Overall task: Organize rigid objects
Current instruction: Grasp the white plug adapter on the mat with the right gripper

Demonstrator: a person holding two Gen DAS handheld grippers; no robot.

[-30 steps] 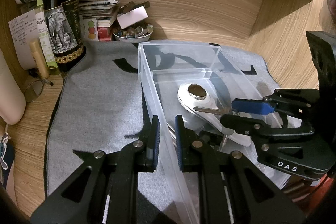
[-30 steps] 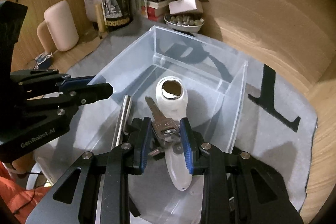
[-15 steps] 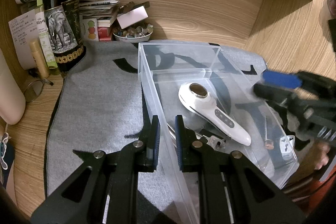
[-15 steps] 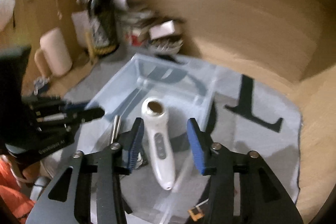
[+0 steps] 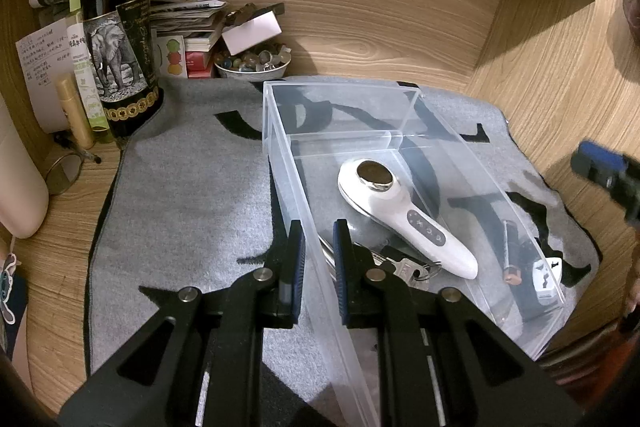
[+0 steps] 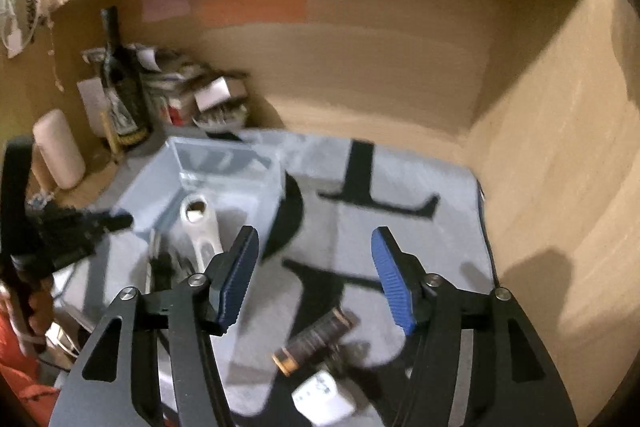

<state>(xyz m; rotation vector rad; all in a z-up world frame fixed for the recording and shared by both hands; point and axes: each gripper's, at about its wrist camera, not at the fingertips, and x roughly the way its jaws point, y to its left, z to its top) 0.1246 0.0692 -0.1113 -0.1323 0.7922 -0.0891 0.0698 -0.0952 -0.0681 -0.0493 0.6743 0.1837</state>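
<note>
A clear plastic bin [image 5: 404,99] stands on a grey mat. My left gripper [image 5: 318,251] is shut on the bin's left wall. Inside lie a white handheld device [image 5: 404,217] and a bunch of keys [image 5: 404,269]. My right gripper [image 6: 316,279] is open and empty, lifted above the mat to the right of the bin [image 6: 224,163]. Below it on the mat lie a dark cylinder [image 6: 316,341] and a white plug adapter [image 6: 322,401]. Both also show through the bin wall in the left wrist view, the cylinder [image 5: 512,259] and the adapter [image 5: 548,277].
A wine bottle [image 5: 118,27], stacked papers and a bowl of small stones [image 5: 252,63] crowd the back left corner. A cream cylinder [image 6: 60,147] stands at the left. Wooden walls close the back and right, with a shelf above.
My right gripper let go of the keys in the bin, opened wide, and drew back up and to the right. The left gripper has not moved.
</note>
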